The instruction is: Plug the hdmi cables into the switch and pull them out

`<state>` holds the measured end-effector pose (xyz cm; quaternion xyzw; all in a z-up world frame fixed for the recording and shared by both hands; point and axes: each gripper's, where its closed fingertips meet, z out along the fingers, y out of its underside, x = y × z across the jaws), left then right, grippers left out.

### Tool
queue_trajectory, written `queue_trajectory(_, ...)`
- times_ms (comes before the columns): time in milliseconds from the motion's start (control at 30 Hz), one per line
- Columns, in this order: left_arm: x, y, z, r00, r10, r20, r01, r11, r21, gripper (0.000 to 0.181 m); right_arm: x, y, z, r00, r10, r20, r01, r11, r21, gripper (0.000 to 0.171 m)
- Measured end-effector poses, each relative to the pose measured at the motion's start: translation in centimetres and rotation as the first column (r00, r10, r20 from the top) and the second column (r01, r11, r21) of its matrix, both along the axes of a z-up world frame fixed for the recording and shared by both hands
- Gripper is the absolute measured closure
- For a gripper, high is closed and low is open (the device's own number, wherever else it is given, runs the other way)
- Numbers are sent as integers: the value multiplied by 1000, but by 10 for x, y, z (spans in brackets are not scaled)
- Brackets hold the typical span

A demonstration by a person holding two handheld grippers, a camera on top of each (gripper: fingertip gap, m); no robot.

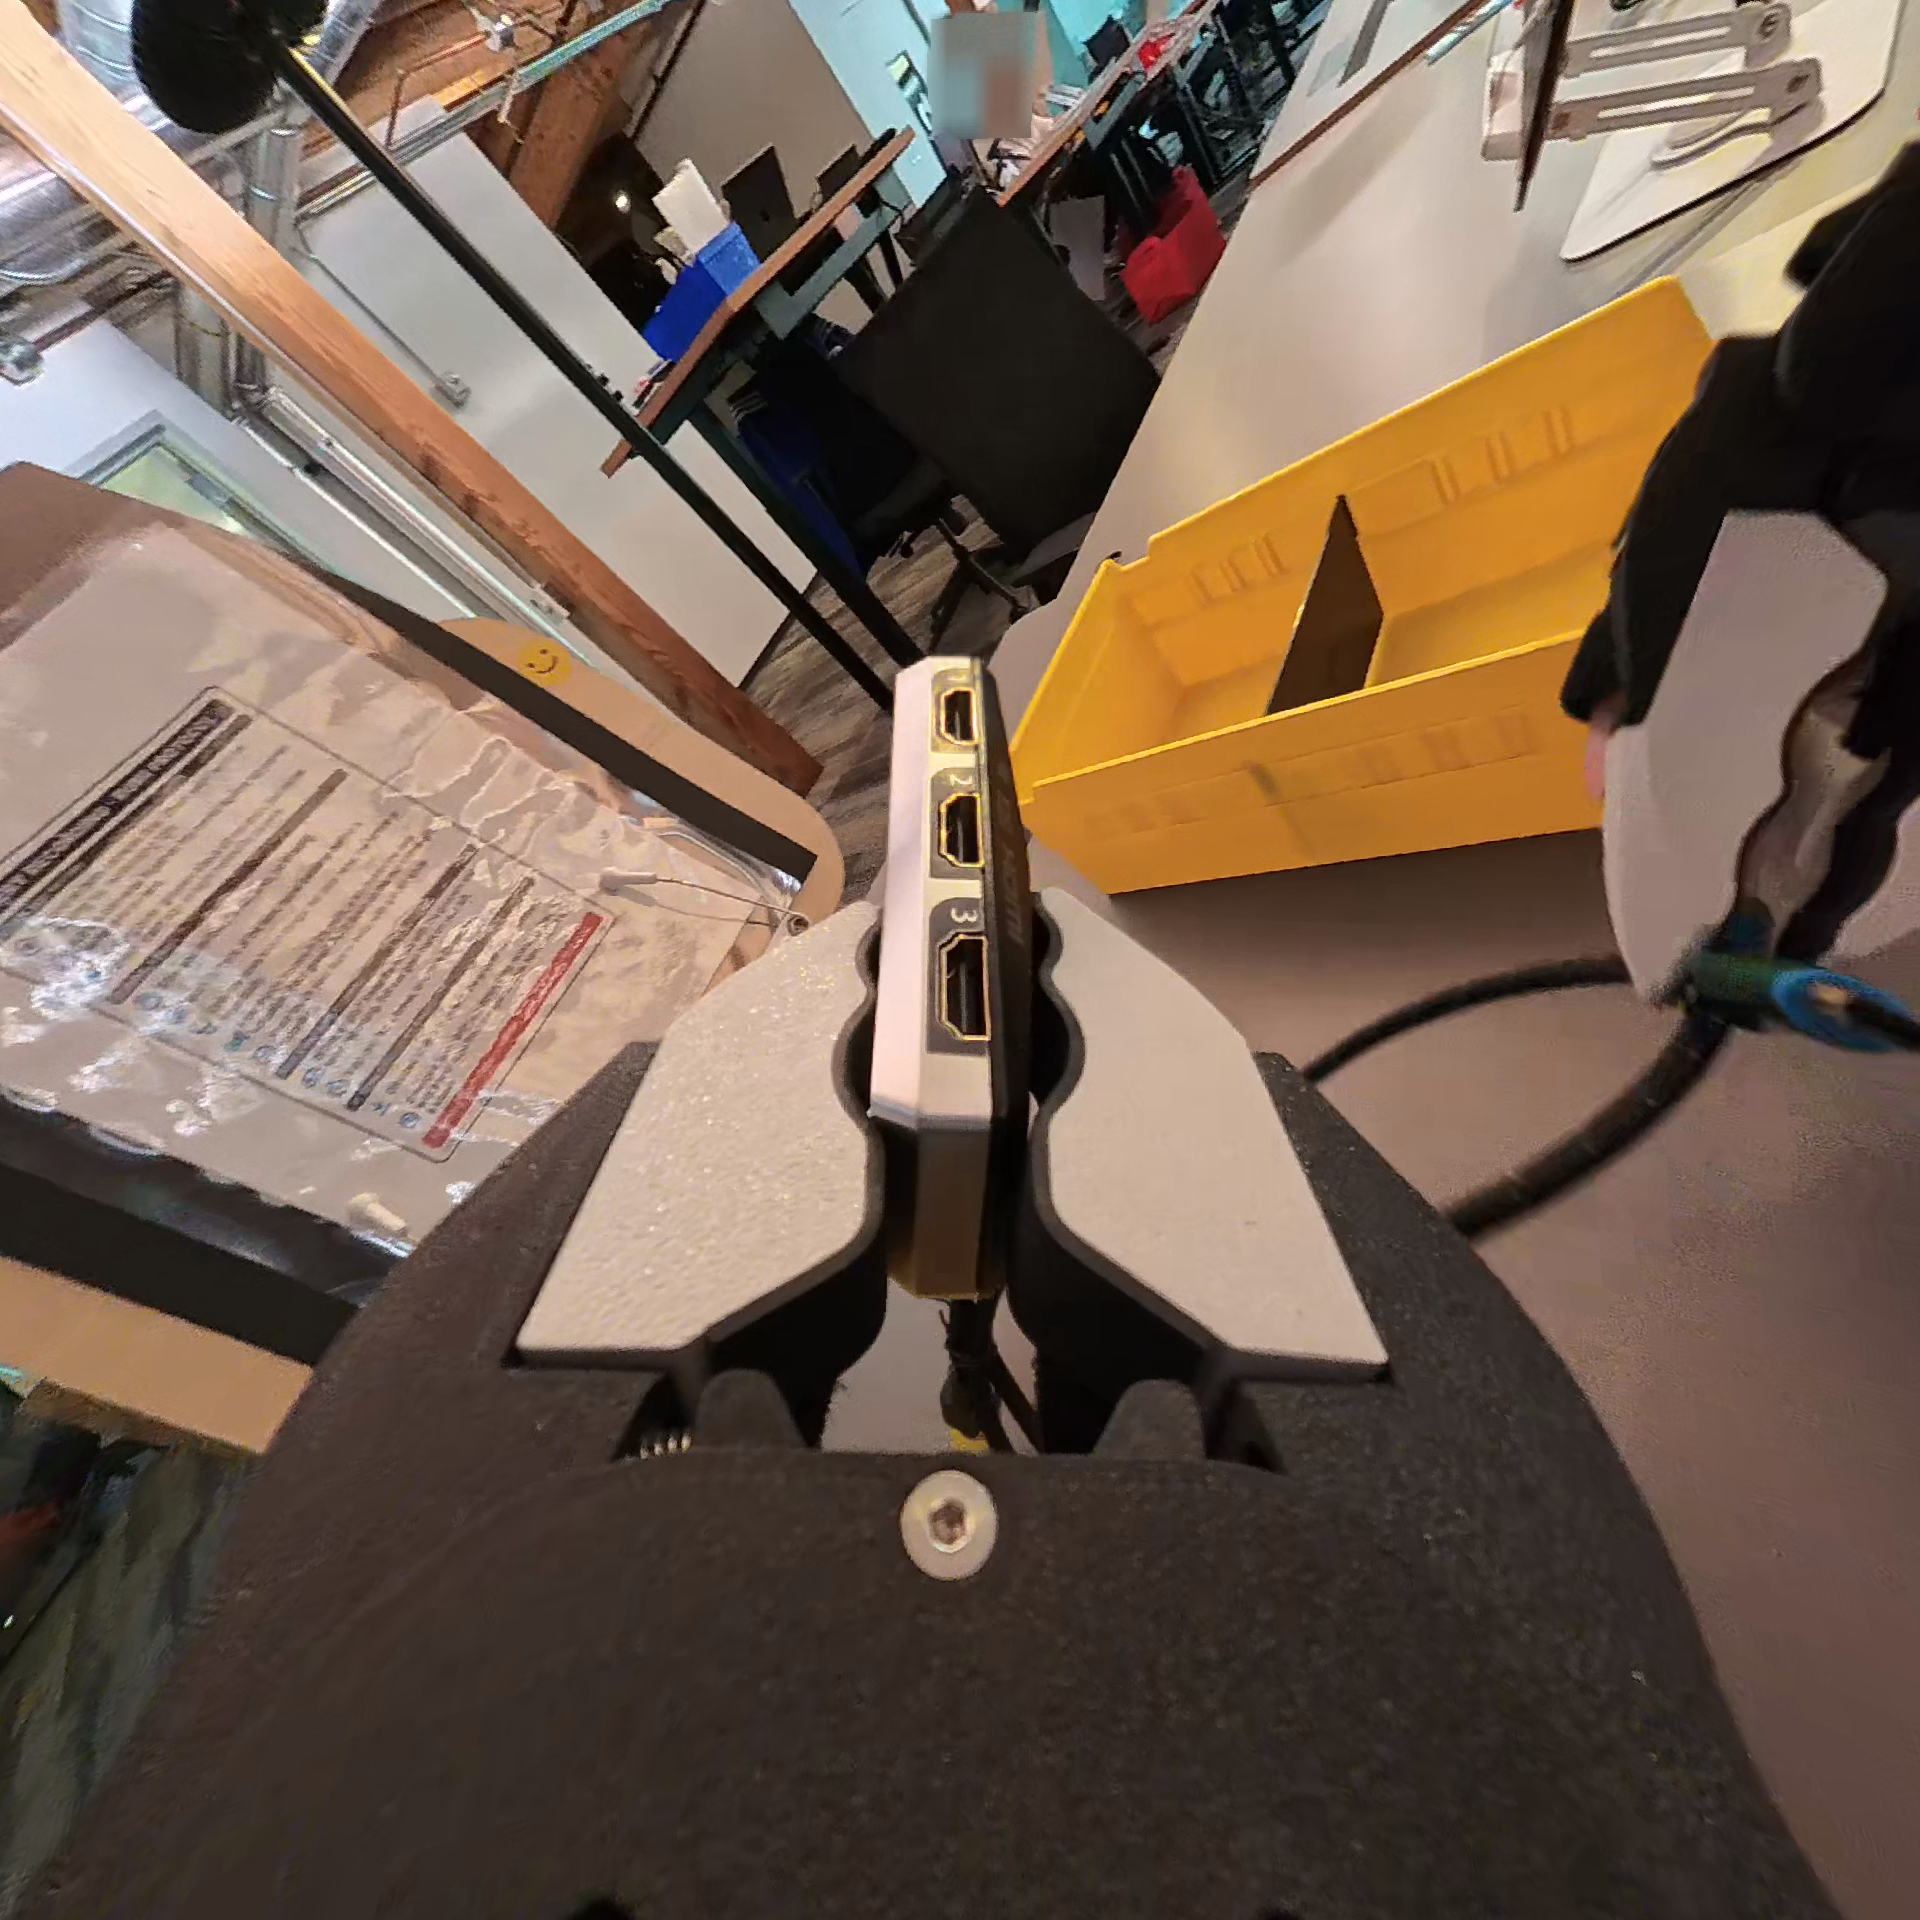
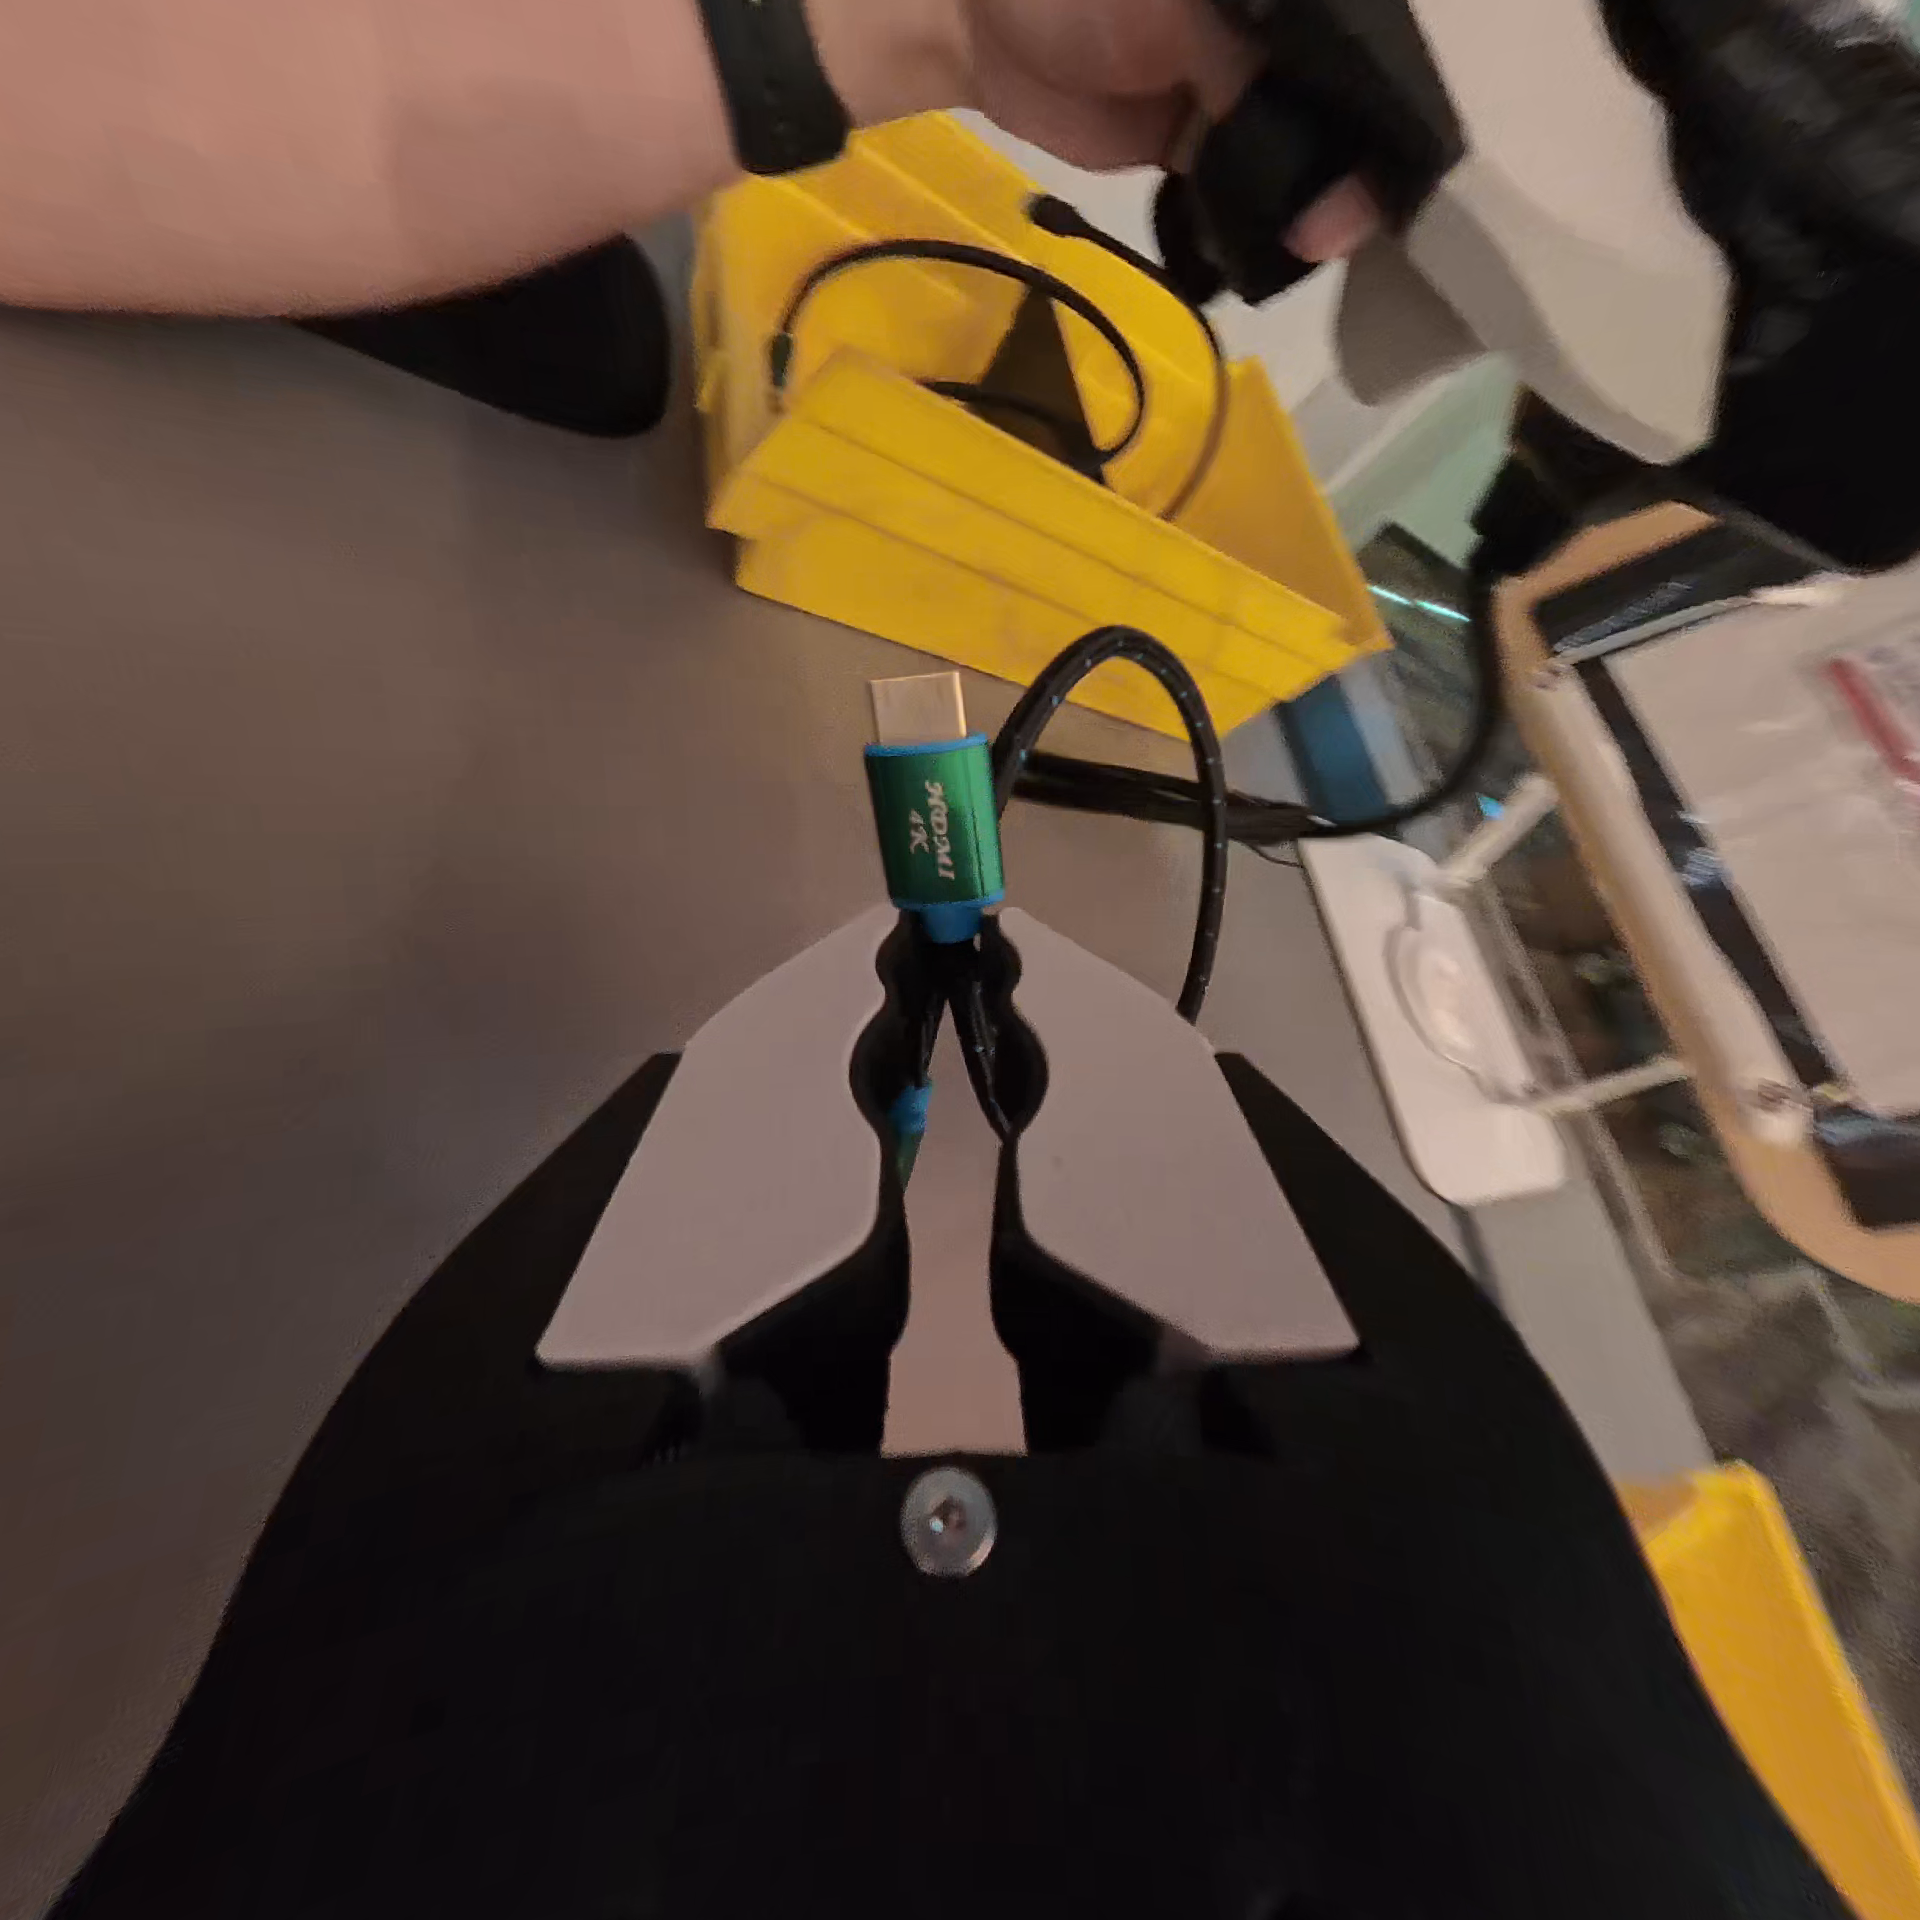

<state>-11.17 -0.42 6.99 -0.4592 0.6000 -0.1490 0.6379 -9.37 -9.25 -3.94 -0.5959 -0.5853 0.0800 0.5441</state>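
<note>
Grey table point(image 1: 1558, 1403) bearing yellow bin point(image 1: 1351, 727)

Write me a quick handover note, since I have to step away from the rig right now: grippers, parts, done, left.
Left gripper: jaws shut on the flat silver-and-black HDMI switch, held on edge; its three gold ports show empty.
Right gripper: jaws shut on the black braided cable just behind its green metal HDMI plug, which points forward, bare.
Yellow plastic bin sits on the grey table, behind the cable.
Done: both parts picked up.
Left: plug in, then pull out.
</note>
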Motion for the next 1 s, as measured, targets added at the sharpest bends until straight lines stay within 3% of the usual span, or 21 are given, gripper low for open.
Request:
queue_trajectory(33,-2,1,1,1000,9,4,-9,1000,-2,158,5,6,2,997,-68,33,66,997,43,159)
queue_trajectory(133,-7,6,3,999,32,15,-32,999,-7,158,16,19,-9,954,-261,149,239,959,151,160)
queue_trajectory(200,-9,7,3,999,44,14,-44,999,-7,158,22,23,-39,893,-355,277,334,935,121,159)
queue_trajectory(300,-9,9,1,998,56,1,-56,998,-7,158,19,18,-81,856,-386,344,428,902,-53,159)
queue_trajectory(400,-8,10,-2,998,60,-12,-60,998,-8,158,14,13,-102,859,-393,330,482,838,-257,158)
queue_trajectory(500,-6,10,-5,998,55,-27,-56,998,-15,158,-5,4,-106,923,-311,227,385,774,-503,157)
queue_trajectory(600,-4,10,-7,998,54,-35,-54,998,-19,158,-19,1,-93,969,-238,71,222,704,-674,142)
queue_trajectory(733,-4,11,-9,998,53,-39,-54,998,-26,158,-21,7,-91,983,-175,61,164,666,-728,141)
queue_trajectory(867,-6,13,-9,998,57,-40,-58,998,-31,158,-31,1,-101,989,-130,74,136,567,-813,141)
queue_trajectory(1000,-5,13,-10,997,59,-44,-60,998,-31,159,-37,5,-109,987,-147,64,133,530,-837,147)
